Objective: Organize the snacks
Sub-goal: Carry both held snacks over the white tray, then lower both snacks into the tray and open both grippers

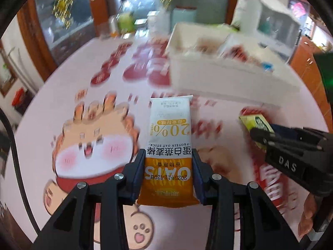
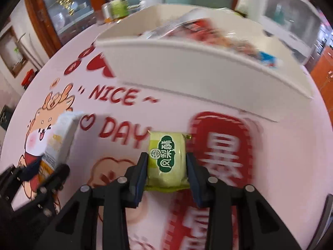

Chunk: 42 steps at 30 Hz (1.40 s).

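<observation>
The left gripper [image 1: 169,162] is clenched on a long white and orange oat bar in a plastic wrapper [image 1: 169,145]. The two pads press on the long edges of its lower half, so the white upper half sticks out free in front of the fingers. I think this hold is chosen so that the free end can go first into the container.

The right gripper [image 2: 166,164] grasps a small light-green pastry packet with a dark green label [image 2: 166,160]. Its pads press on the two sides of the packet. In the left wrist view this same gripper is seen at the right edge, with the yellow-green packet at its tip.

Both snacks are lifted above the round table with the pink cartoon tablecloth [image 1: 104,104], which shows a cartoon animal and red letters. Far on the right side stands a white rectangular plastic bin [image 2: 187,66]. It already holds some wrapped snacks, but they are blurred and I cannot tell which kind they are. The bin is well apart from both snacks.

The two hands carry one snack each, side by side, the oat bar on the left. In my judgement the step in hand is to bring both to the bin and to let them go over its open top.
</observation>
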Available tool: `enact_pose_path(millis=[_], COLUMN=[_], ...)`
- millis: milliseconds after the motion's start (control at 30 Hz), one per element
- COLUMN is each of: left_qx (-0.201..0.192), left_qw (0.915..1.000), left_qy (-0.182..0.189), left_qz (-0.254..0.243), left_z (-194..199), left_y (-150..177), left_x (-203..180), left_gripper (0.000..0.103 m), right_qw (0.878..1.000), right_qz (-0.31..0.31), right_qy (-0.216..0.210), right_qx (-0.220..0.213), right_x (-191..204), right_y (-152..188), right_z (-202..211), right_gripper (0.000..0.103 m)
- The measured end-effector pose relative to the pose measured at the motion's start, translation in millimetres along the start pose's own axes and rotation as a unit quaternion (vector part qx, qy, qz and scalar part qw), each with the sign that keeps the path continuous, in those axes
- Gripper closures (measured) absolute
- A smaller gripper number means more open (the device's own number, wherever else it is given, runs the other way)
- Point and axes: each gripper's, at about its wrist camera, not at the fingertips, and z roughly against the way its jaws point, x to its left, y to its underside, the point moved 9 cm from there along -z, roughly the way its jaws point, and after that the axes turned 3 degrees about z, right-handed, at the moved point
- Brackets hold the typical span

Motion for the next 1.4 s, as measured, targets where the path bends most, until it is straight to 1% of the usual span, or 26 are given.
enact_pose_path(millis=[133, 200, 233, 300, 367, 467, 600, 700, 800, 867, 967, 1067, 1200, 1233, 1267, 1300, 1333, 1367, 1400], left_qx=[-0.033, -0.048, -0.059, -0.076, -0.100, -0.127, -0.145, -0.147, -0.137, -0.118, -0.098, -0.082, -0.066, -0.065, -0.064, -0.063, -0.066, -0.074, -0.074], left_qw=[0.9992, 0.9983, 0.9975, 0.9960, 0.9933, 0.9893, 0.9857, 0.9858, 0.9882, 0.9913, 0.9940, 0.9956, 0.9966, 0.9967, 0.9969, 0.9971, 0.9971, 0.9967, 0.9967], left_qy=[0.005, 0.007, 0.005, -0.001, -0.014, -0.030, -0.047, -0.044, -0.035, -0.024, -0.016, -0.008, -0.004, -0.004, -0.003, -0.007, -0.012, -0.012, -0.008], left_qz=[-0.023, -0.032, -0.039, -0.046, -0.056, -0.065, -0.073, -0.068, -0.059, -0.052, -0.045, -0.045, -0.049, -0.049, -0.047, -0.041, -0.036, -0.032, -0.031], left_z=[34, 52, 63, 79, 99, 120, 132, 131, 118, 98, 70, 43, 11, 6, 0, -5, -8, -10, -14], left_y=[-48, -78, -98, -128, -164, -211, -254, -280, -295, -300, -303, -301, -300, -300, -300, -300, -299, -301, -300], left_x=[-22, -31, -37, -43, -51, -60, -69, -72, -75, -76, -75, -76, -79, -80, -80, -80, -79, -78, -79], left_gripper=[0.063, 0.063, 0.063, 0.063, 0.063, 0.063, 0.063, 0.063, 0.063, 0.063, 0.063, 0.063, 0.062, 0.058, 0.035, 0.020, 0.000, 0.000, 0.000], right_qw=[0.999, 0.998, 0.998, 0.996, 0.993, 0.988, 0.982, 0.978, 0.975, 0.974, 0.976, 0.979, 0.983, 0.984, 0.984, 0.985, 0.985, 0.986, 0.986], right_qz=[-0.013, -0.014, -0.015, -0.017, -0.019, -0.027, -0.041, -0.055, -0.066, -0.072, -0.083, -0.085, -0.088, -0.089, -0.089, -0.088, -0.086, -0.081, -0.076], right_qy=[0.004, 0.010, 0.012, 0.020, 0.029, 0.040, 0.035, 0.030, 0.024, 0.021, 0.010, 0.017, 0.024, 0.024, 0.025, 0.028, 0.032, 0.035, 0.043], right_qx=[-0.032, -0.055, -0.065, -0.088, -0.110, -0.148, -0.181, -0.199, -0.212, -0.213, -0.200, -0.186, -0.159, -0.155, -0.152, -0.146, -0.143, -0.141, -0.140], right_x=[-33, -49, -57, -71, -86, -106, -121, -130, -135, -138, -140, -143, -147, -148, -148, -149, -150, -150, -150], right_y=[-13, -27, -34, -55, -73, -110, -150, -175, -197, -208, -222, -231, -240, -241, -241, -244, -245, -248, -251], right_z=[42, 69, 82, 108, 135, 179, 216, 233, 238, 234, 213, 190, 150, 142, 136, 127, 121, 114, 109], right_gripper=[0.066, 0.066, 0.066, 0.066, 0.066, 0.066, 0.066, 0.066, 0.066, 0.066, 0.066, 0.066, 0.066, 0.066, 0.066, 0.065, 0.065, 0.064, 0.060])
